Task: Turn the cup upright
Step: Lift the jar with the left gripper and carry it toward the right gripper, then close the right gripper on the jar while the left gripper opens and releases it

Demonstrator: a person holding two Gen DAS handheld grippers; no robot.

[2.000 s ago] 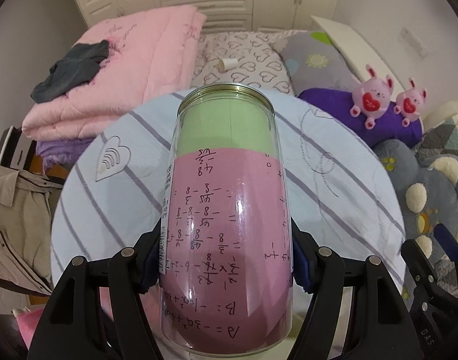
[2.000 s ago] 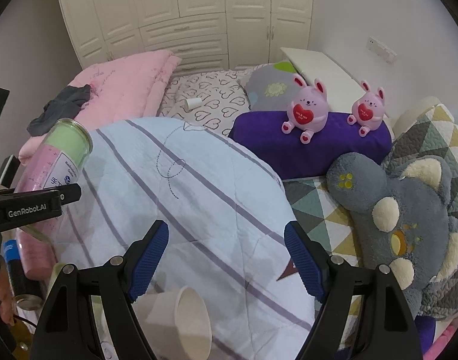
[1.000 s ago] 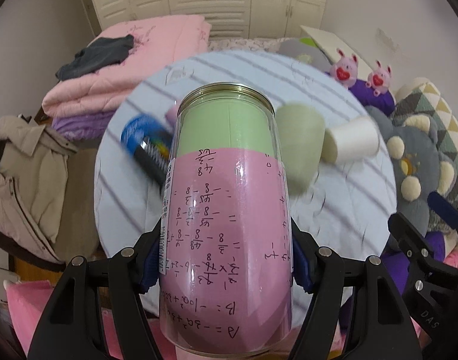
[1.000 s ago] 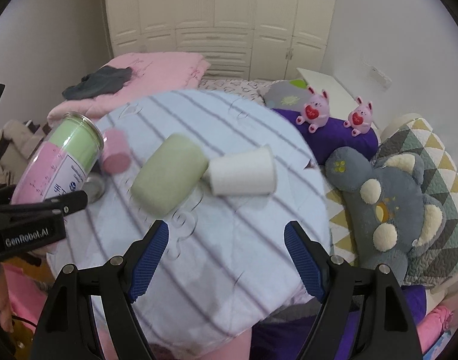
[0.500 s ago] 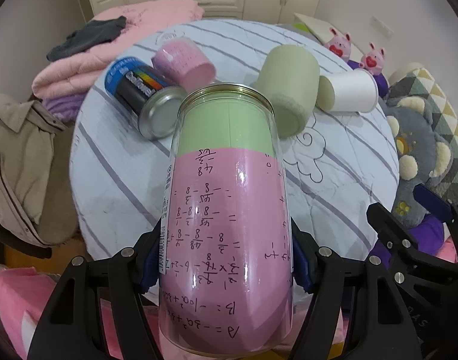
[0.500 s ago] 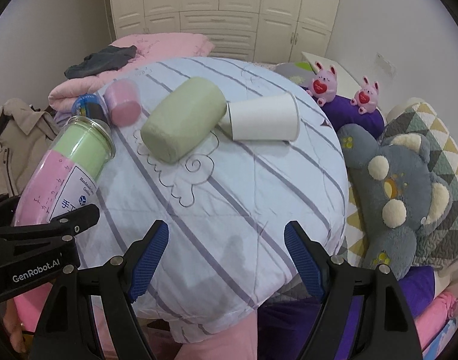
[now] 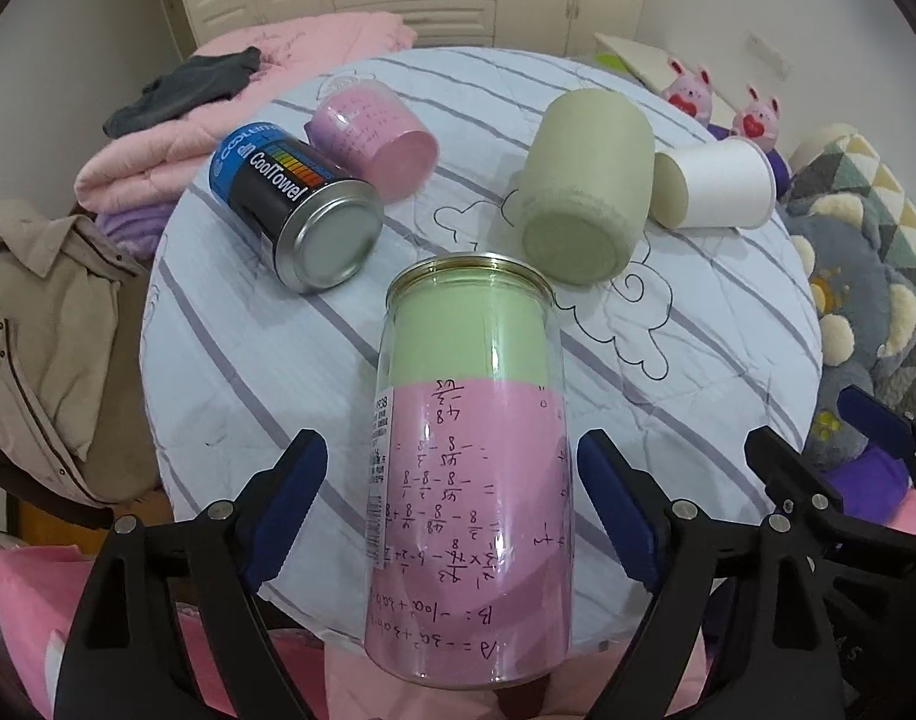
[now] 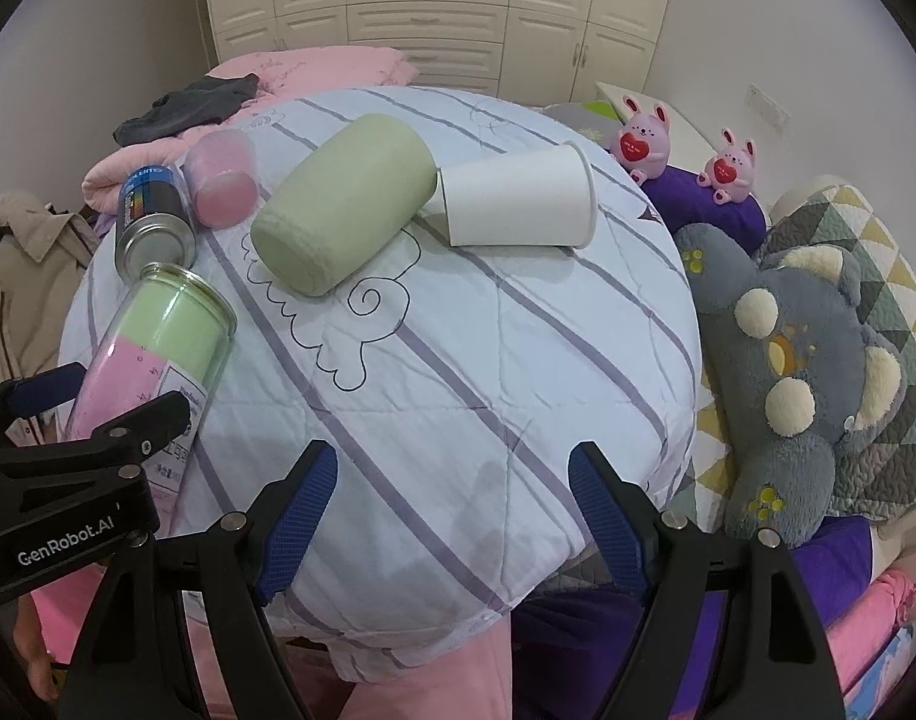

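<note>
Clear cup [image 7: 469, 468]: green and pink paper inside, lying tilted between the left gripper's fingers.
Left gripper [image 7: 452, 516]: blue pads wide, gaps either side of the cup.
Right gripper [image 8: 452, 516]: spread wide, holding nothing, over the striped bench [image 8: 458, 372].
White paper cup [image 8: 517, 204]: on its side, touching the green roll [image 8: 344, 210].

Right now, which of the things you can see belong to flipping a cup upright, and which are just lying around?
Job in hand:
clear jar between the open left gripper; white paper cup, green cup and pink cup, each on its side; open right gripper.

Just lying about:
blue can, grey plush, pink bunnies, pink quilt, beige jacket.
</note>
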